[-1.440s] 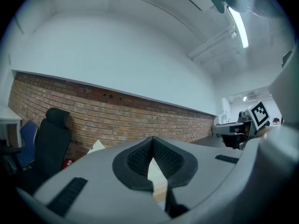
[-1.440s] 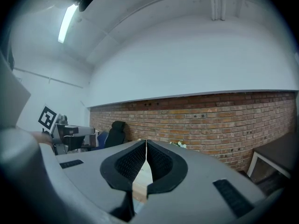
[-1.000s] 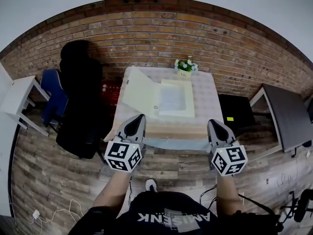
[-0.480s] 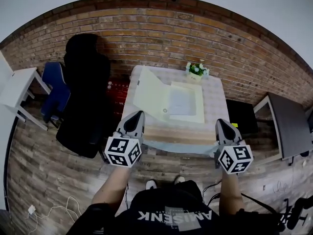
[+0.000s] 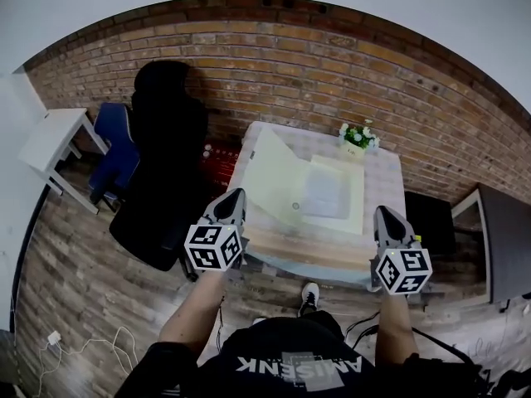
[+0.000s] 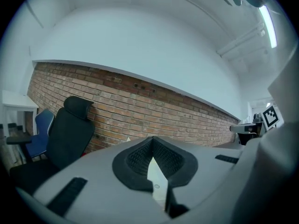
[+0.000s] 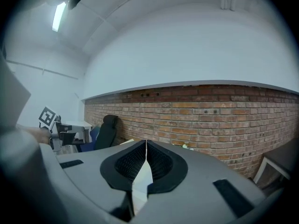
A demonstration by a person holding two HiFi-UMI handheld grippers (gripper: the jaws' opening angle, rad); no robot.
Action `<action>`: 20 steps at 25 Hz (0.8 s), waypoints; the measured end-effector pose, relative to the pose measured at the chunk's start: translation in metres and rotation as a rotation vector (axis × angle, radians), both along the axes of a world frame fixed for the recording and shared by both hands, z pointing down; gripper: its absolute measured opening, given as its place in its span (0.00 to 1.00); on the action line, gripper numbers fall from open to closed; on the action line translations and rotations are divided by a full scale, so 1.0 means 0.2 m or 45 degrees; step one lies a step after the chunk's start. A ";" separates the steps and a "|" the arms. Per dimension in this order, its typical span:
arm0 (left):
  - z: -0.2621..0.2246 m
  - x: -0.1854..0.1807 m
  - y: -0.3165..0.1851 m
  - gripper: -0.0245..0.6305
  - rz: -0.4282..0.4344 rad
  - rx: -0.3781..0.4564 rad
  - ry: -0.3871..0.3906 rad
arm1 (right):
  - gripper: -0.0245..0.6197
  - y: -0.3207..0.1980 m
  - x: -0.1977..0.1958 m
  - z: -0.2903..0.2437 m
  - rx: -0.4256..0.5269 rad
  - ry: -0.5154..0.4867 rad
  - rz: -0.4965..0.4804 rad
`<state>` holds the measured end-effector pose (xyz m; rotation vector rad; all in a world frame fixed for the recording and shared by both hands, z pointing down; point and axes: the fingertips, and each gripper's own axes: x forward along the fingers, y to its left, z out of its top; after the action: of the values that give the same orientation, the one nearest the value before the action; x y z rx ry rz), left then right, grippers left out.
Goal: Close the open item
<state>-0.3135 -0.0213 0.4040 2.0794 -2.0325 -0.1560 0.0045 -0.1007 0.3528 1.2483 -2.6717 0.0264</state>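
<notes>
Head view: pale cream file box (image 5: 332,191) lies open at 12 o'clock on a cloth-covered table with a wooden front edge (image 5: 307,249), its lid (image 5: 272,175) tilted up on the 9 o'clock side. The left gripper (image 5: 235,194) is at the box's 8 o'clock and the right gripper (image 5: 387,212) at its 4 o'clock. Both are near the table's front edge, apart from the box, on bare forearms stretched forward and roughly parallel. A small potted plant with white flowers (image 5: 358,135) sits at the box's 1 o'clock, a black office chair (image 5: 162,168) at its 9 o'clock. Left gripper view: jaws clenched, holding nothing, pointing about level at the brick wall (image 6: 140,104); a pale sliver of box shows below the tips. Right gripper view: jaws clenched too, empty, tipped slightly down.
</notes>
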 end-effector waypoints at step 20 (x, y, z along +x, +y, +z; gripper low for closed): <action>0.26 -0.17 -0.67 0.06 -0.238 -0.277 -0.069 | 0.10 -0.78 -0.01 0.18 -0.085 0.006 -0.271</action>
<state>-0.3477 -0.1557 0.4554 1.7832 -2.1665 0.0883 0.0022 -0.2560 0.3892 0.9386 -2.7593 0.0806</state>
